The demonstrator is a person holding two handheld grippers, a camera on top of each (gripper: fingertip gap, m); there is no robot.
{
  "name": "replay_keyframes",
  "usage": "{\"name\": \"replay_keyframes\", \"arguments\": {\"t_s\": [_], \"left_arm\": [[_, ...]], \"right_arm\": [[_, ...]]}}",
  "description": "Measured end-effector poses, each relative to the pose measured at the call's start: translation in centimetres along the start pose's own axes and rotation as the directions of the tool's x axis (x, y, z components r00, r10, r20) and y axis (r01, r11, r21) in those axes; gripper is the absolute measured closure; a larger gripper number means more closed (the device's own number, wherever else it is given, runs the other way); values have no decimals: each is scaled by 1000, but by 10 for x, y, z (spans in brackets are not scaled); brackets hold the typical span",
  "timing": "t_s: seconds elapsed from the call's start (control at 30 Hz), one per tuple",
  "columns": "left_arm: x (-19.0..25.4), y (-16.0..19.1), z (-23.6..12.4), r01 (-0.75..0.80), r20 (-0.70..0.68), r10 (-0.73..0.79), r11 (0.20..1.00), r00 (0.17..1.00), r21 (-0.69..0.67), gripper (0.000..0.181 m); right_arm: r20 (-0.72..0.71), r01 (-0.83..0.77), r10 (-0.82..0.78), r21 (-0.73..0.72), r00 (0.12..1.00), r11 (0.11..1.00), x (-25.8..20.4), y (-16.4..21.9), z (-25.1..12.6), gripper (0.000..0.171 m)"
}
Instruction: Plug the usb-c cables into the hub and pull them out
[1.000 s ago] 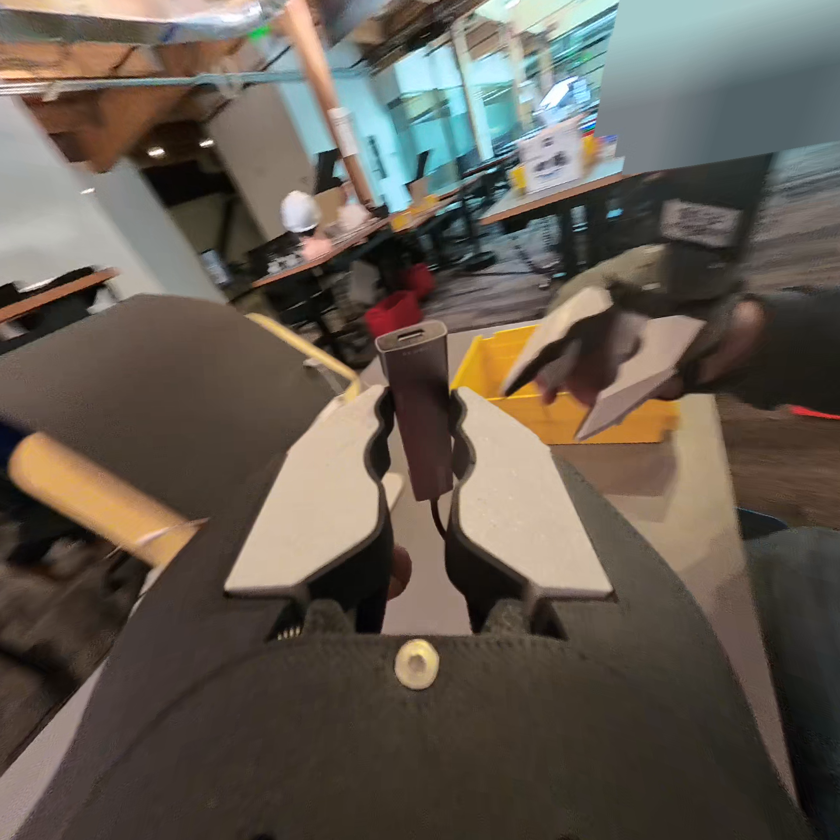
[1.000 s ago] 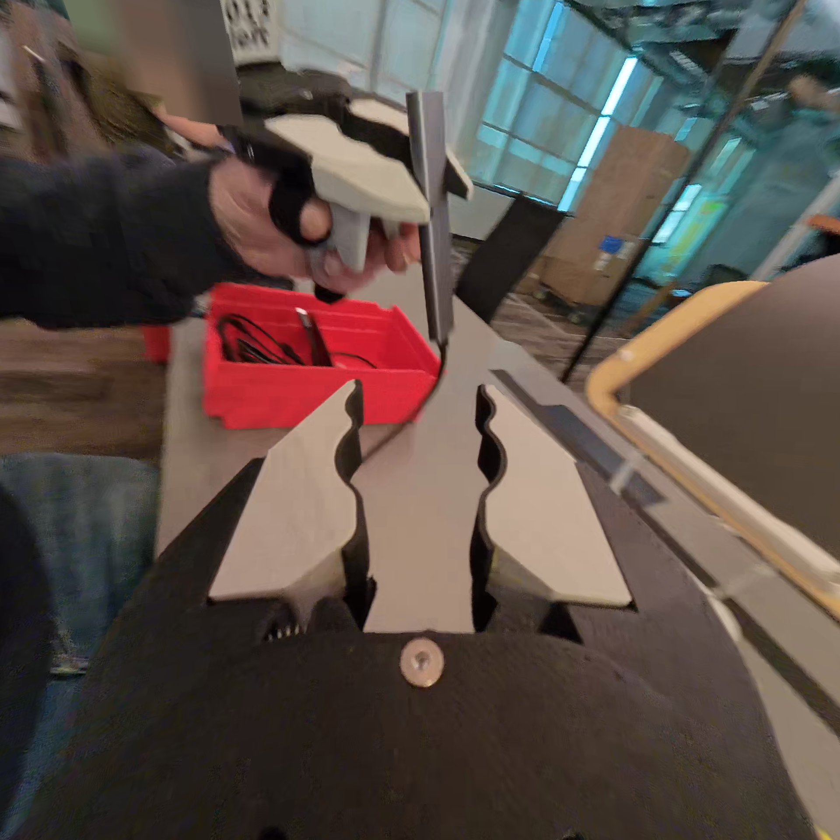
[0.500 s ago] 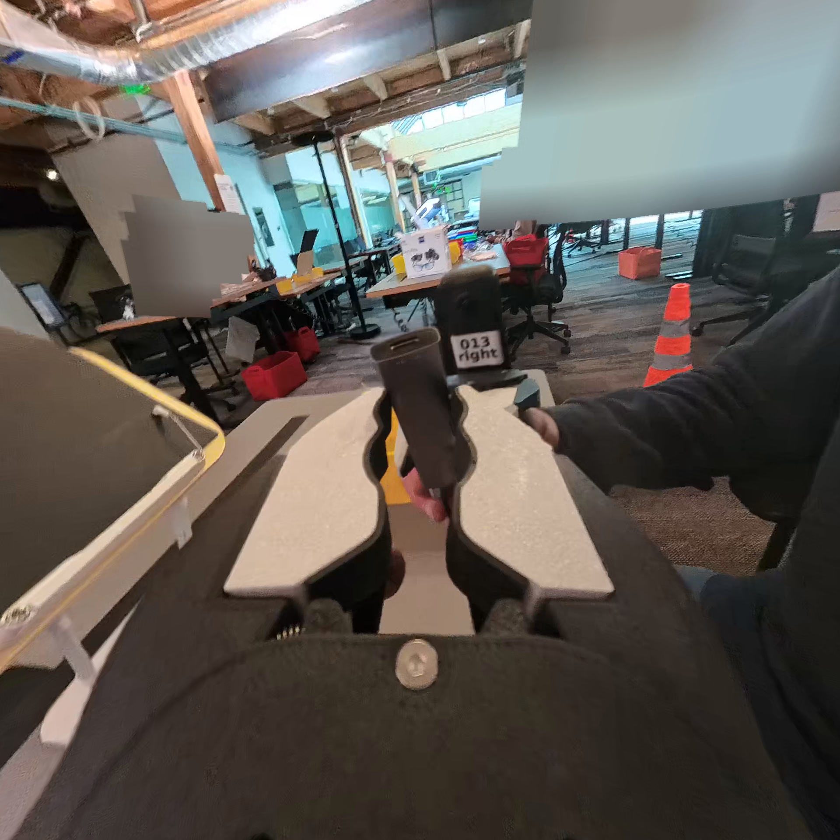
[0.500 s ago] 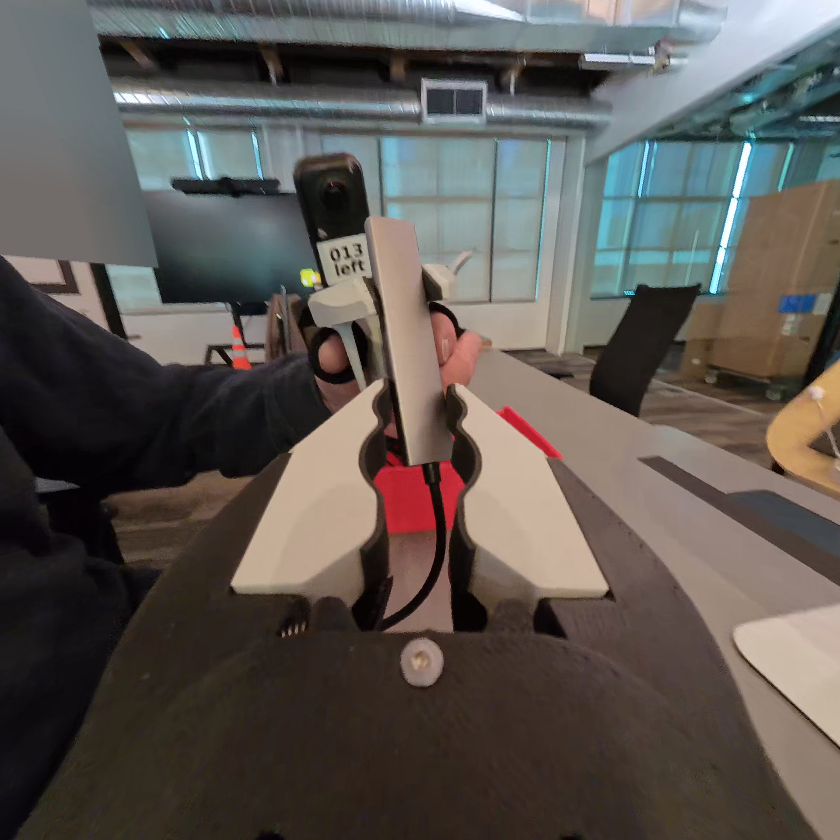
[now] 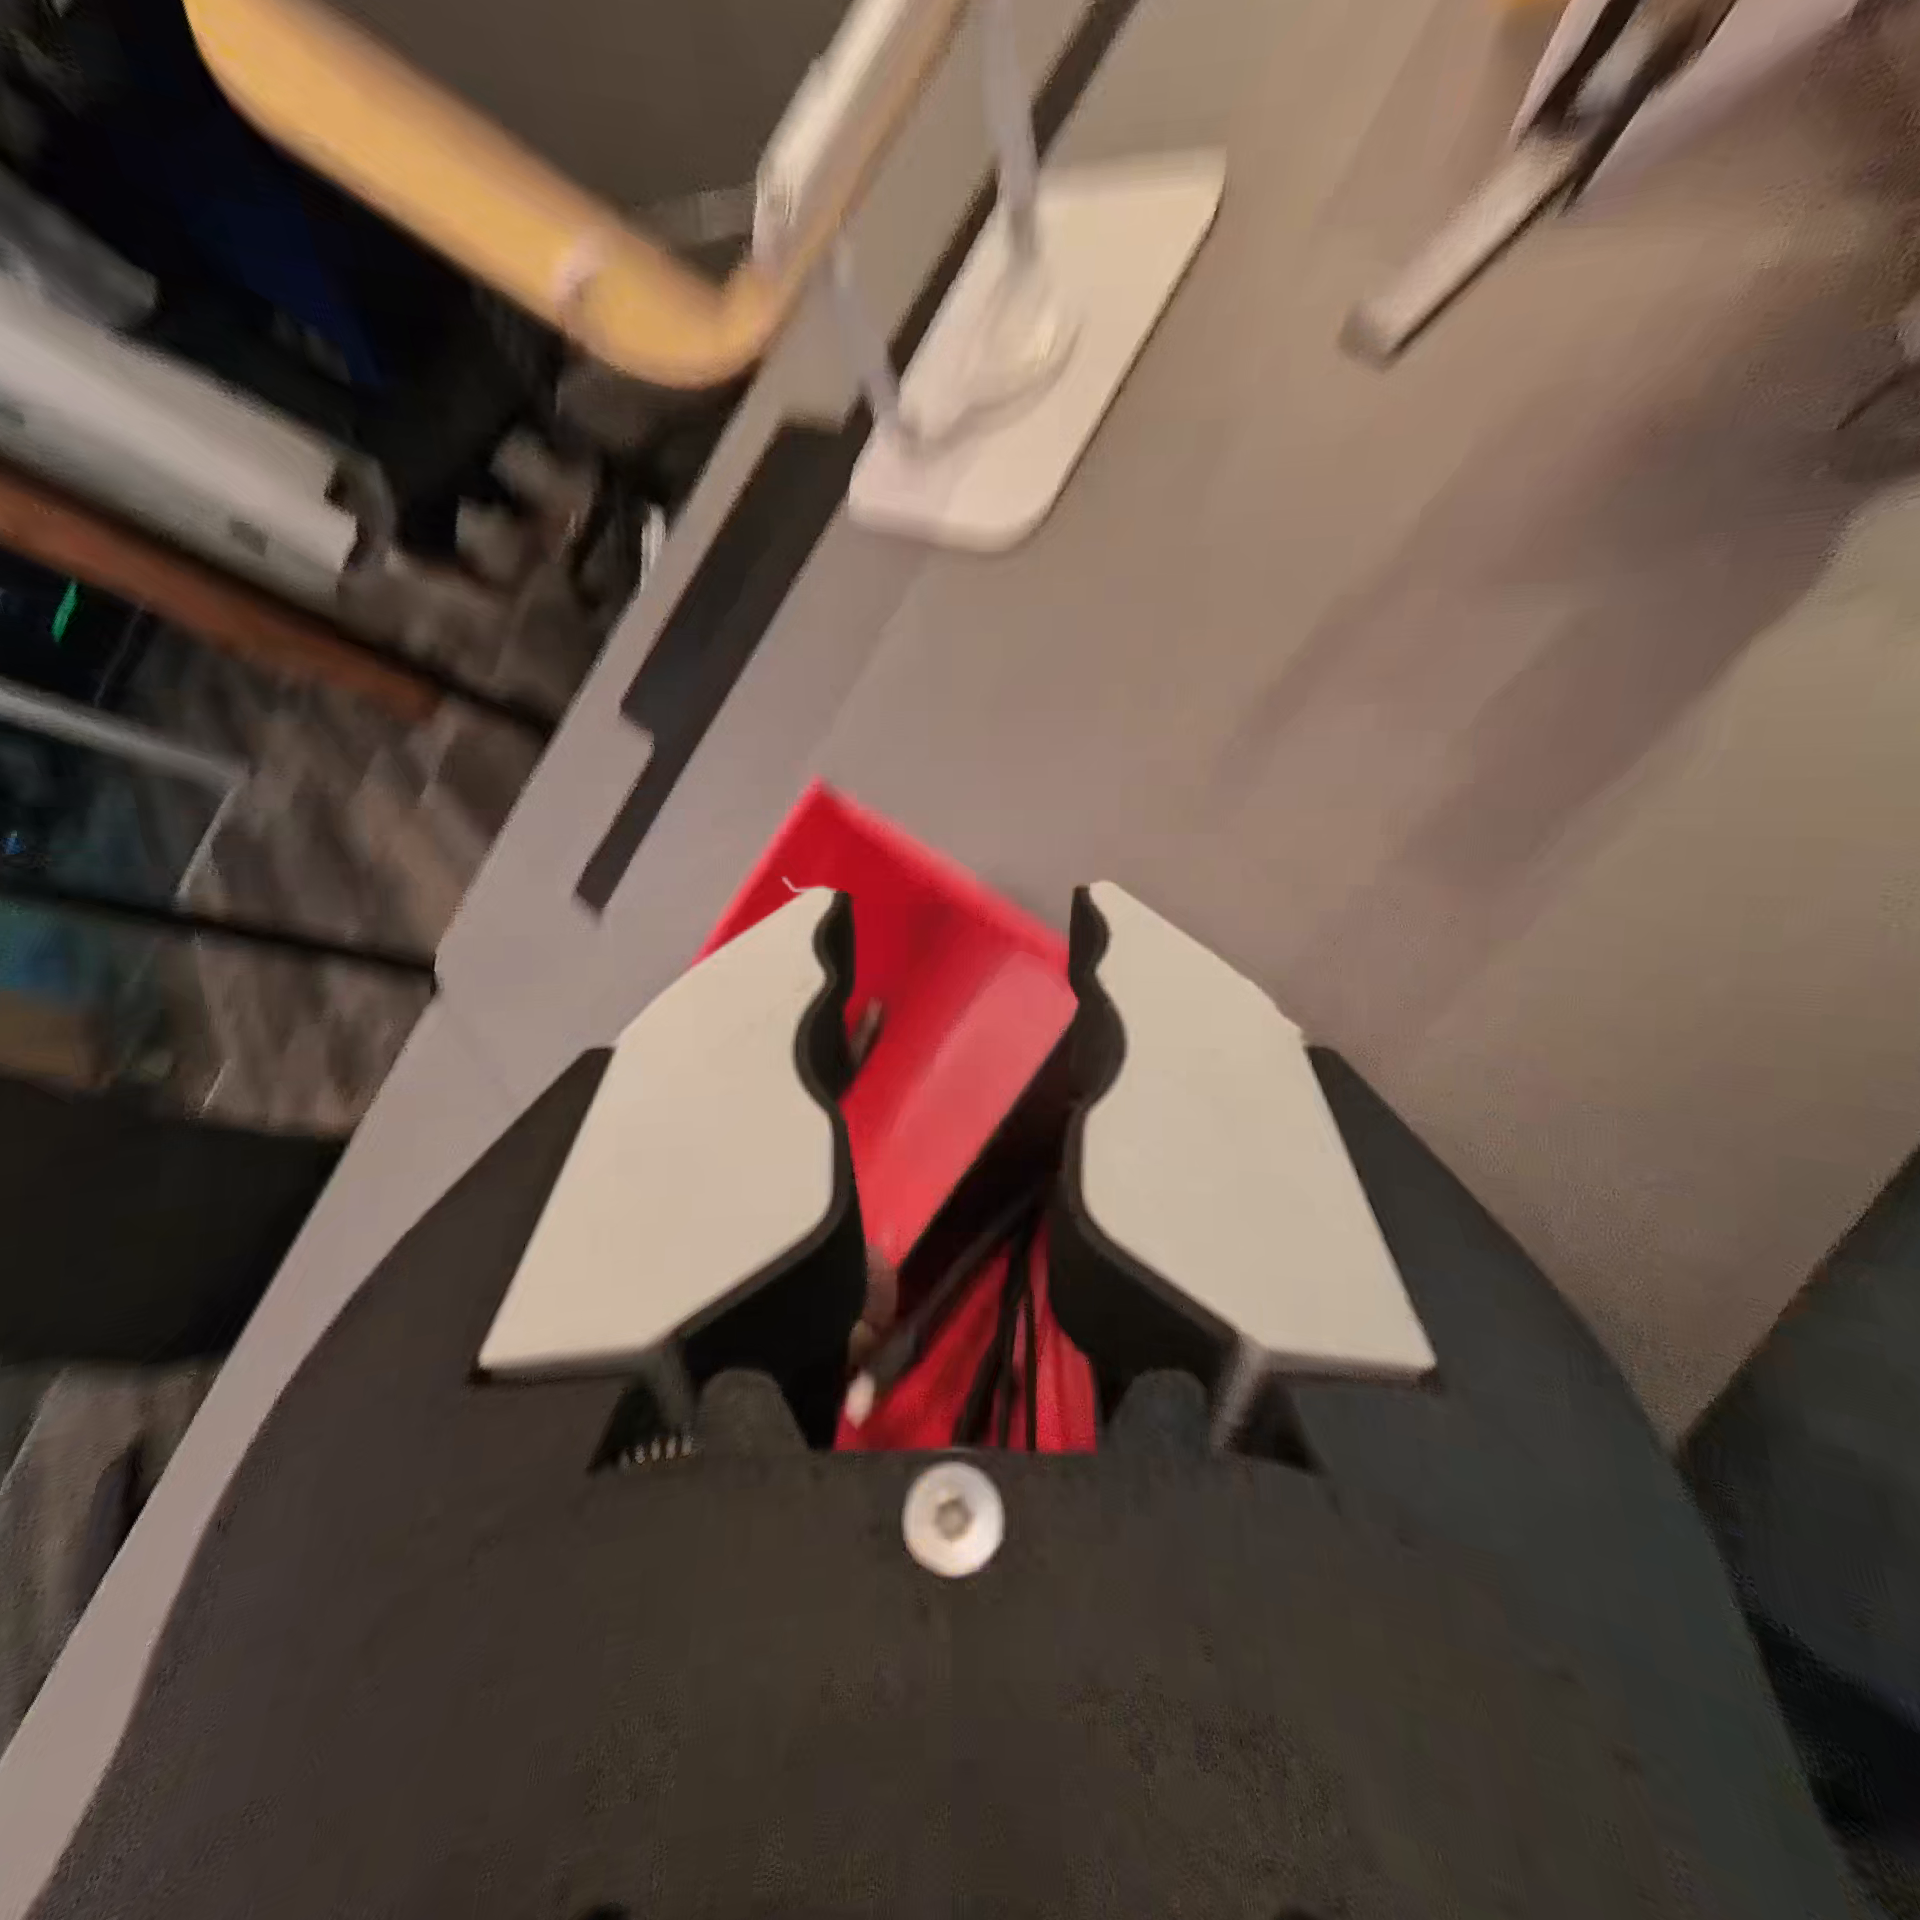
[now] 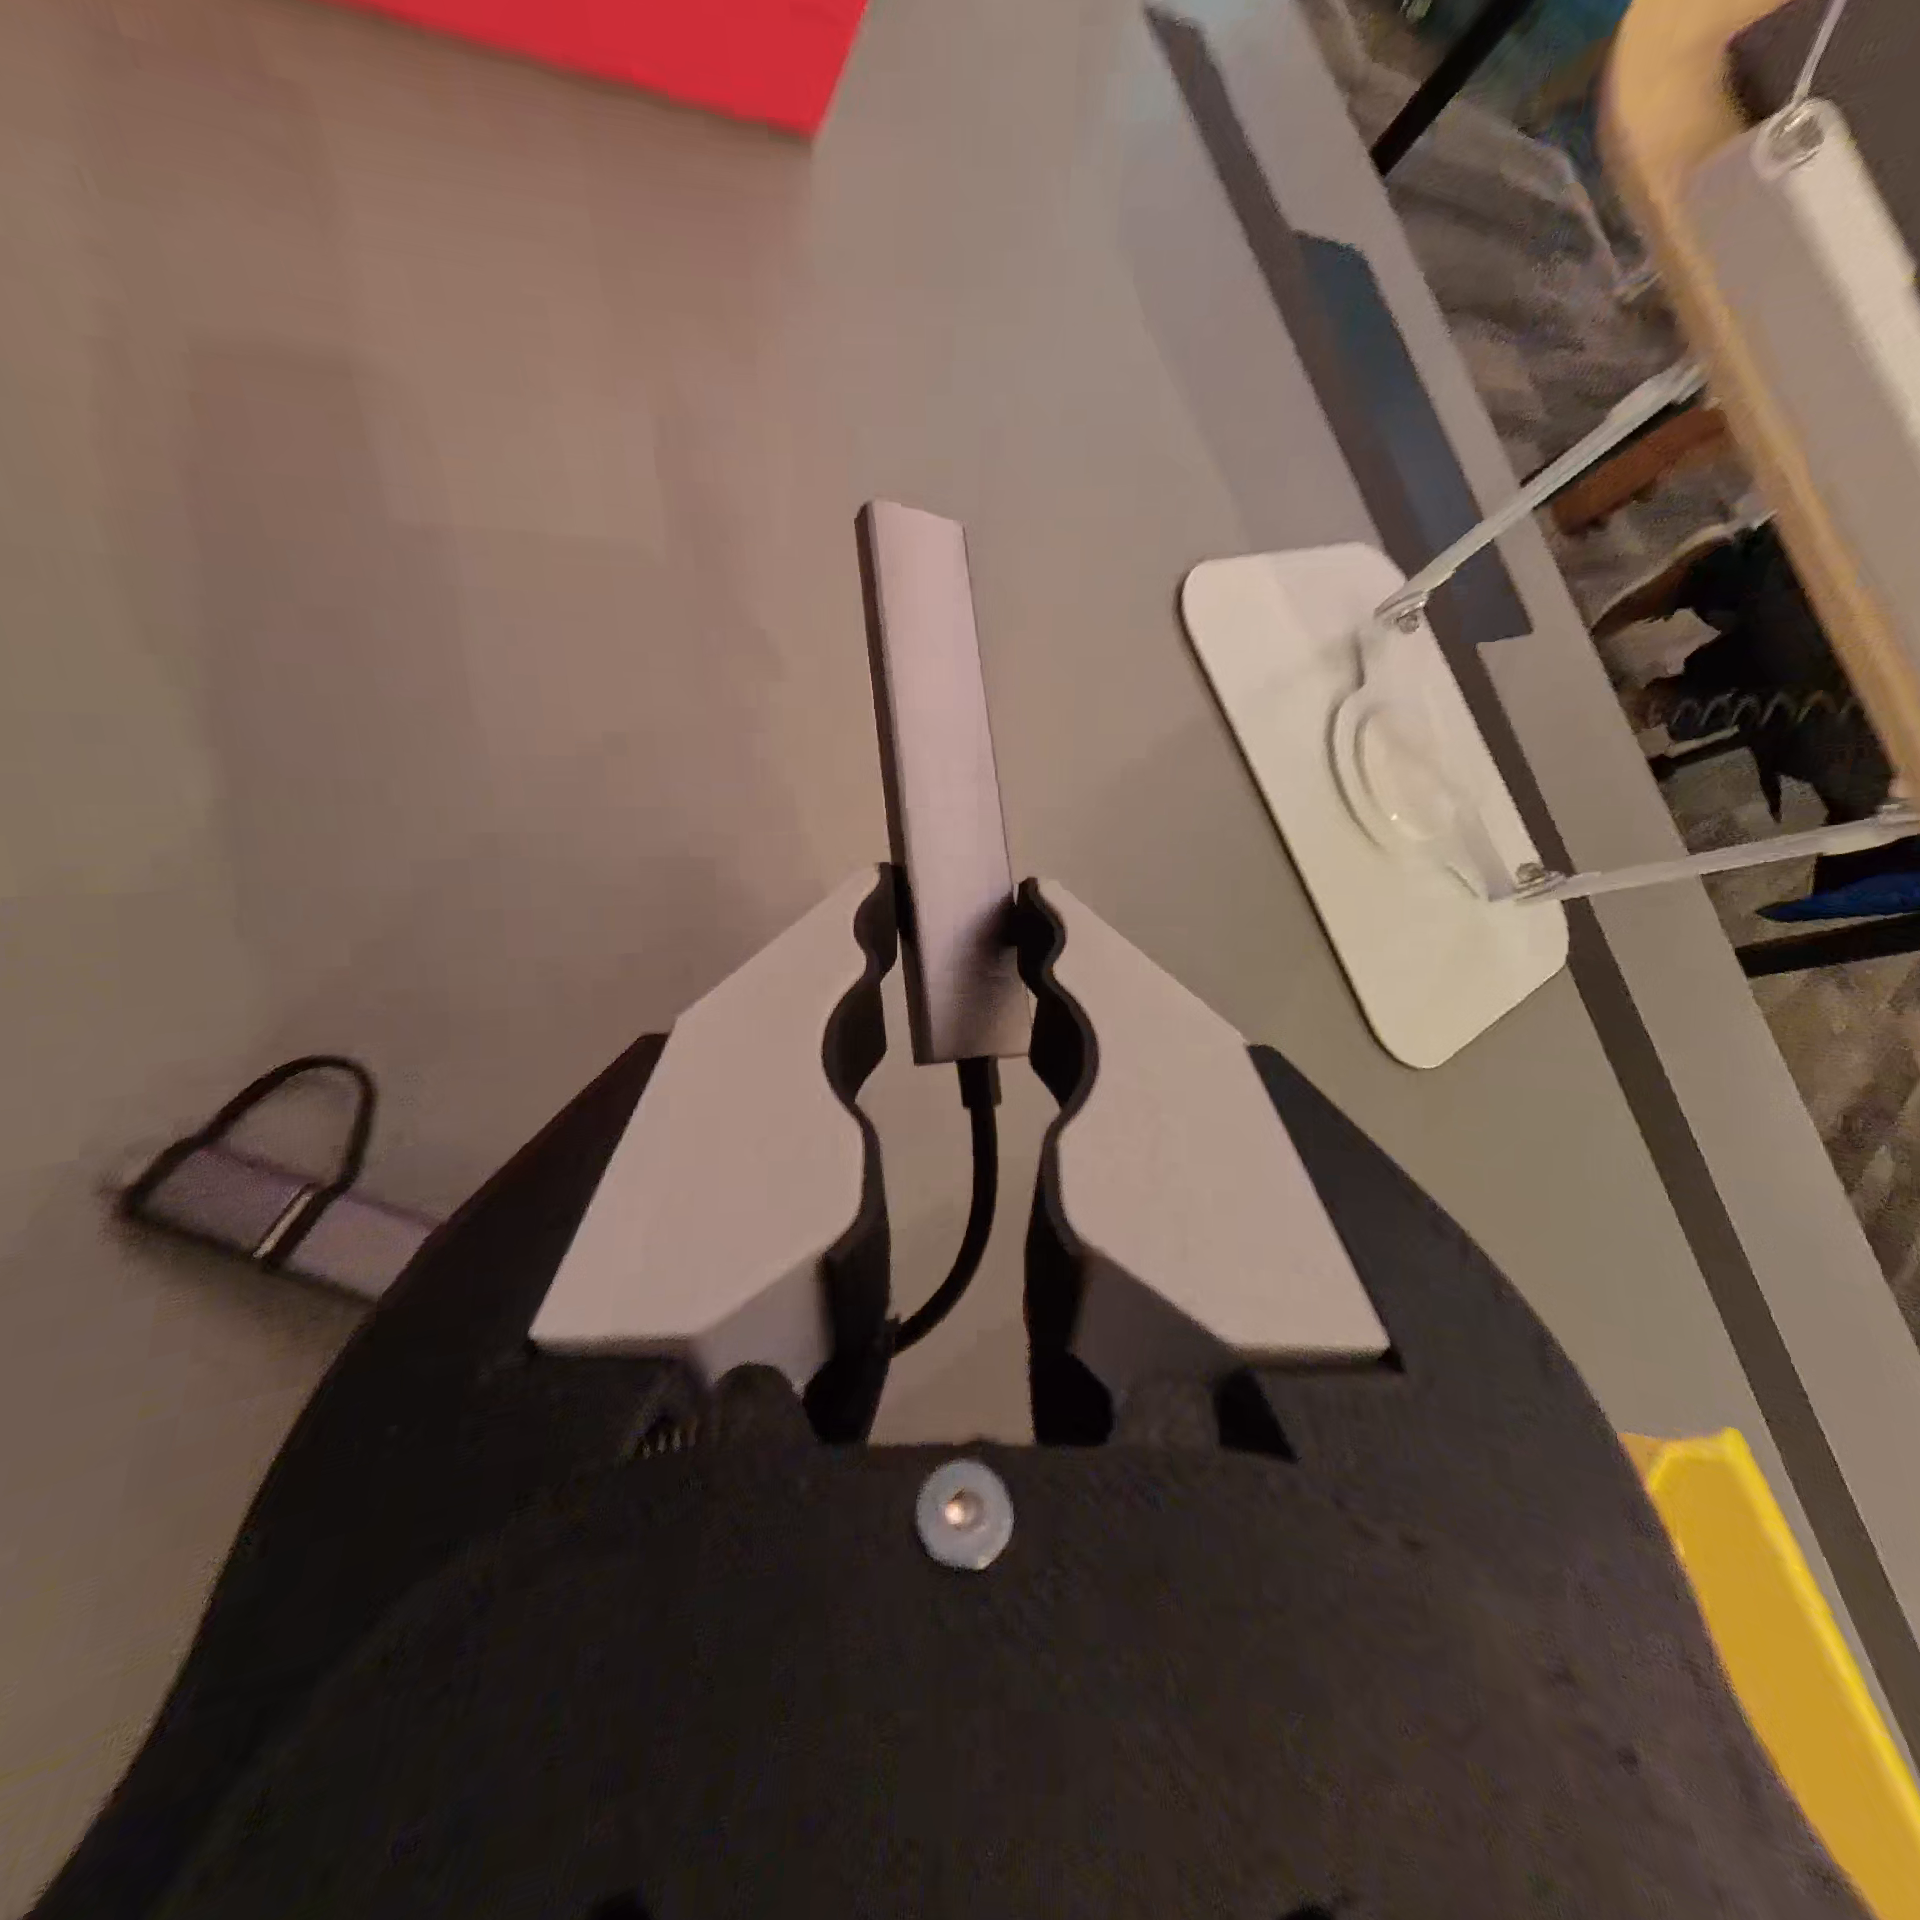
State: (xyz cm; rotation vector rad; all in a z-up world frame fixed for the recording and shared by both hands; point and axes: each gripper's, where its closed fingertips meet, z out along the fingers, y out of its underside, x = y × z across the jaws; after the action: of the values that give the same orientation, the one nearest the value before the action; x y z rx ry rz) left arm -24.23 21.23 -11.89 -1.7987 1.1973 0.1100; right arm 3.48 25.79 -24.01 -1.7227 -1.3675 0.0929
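My right gripper (image 6: 956,888) is shut on a slim grey hub (image 6: 935,727) and holds it upright above the grey table (image 6: 468,520). The hub's short black cable (image 6: 977,1143) hangs back between the fingers. My left gripper (image 5: 951,904) is open and empty, hovering over a red bin (image 5: 935,997) that holds black usb-c cables (image 5: 997,1299). One cable plug with a pale tip (image 5: 862,1392) shows low between the fingers. A second grey hub with a looped black cable (image 6: 260,1195) lies on the table, left of my right gripper.
A white stand base with clear struts (image 6: 1371,790) sits near the table's far edge, and also shows in the left wrist view (image 5: 1039,343). A yellow bin (image 6: 1766,1662) is at lower right. The red bin's corner (image 6: 623,52) is at top. A yellow-rimmed panel (image 5: 468,187) stands beyond the edge. The gap from one gripper's tips to the other's is roughly 30 centimeters. Both grippers' tips are roughly 35 centimeters from the yellow-rimmed panel (image 5: 468,187).
The hub passed from my left gripper to my right one. My left gripper opened and swung down over the red bin. My right gripper closed on the hub and tilted toward the table.
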Motion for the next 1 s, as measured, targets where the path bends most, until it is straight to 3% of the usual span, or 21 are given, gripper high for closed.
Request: {"name": "replay_keyframes", "arguments": {"t_s": [0.2,0.4,0.6,0.77,1.0], "left_arm": [[1,106,-11,41,46,-28,949,999,-312,140],[-8,165,6,-102,108,175,868,979,-485,140],[-33,180,16,-320,192,492,768,849,-555,141],[-36,182,25,-432,221,640,695,736,-574,168],[-64,152,-5,-341,467,592,785,657,-517,170]], "right_arm": [[10,50,-49,-150,999,987,-14,34,22,153],[-6,63,-65,-179,998,982,-17,46,27,158],[-48,56,-64,-156,997,986,-10,41,23,158],[-67,78,-89,-145,994,986,-9,36,22,160],[-106,90,-103,-123,989,988,-3,29,14,162]]}}
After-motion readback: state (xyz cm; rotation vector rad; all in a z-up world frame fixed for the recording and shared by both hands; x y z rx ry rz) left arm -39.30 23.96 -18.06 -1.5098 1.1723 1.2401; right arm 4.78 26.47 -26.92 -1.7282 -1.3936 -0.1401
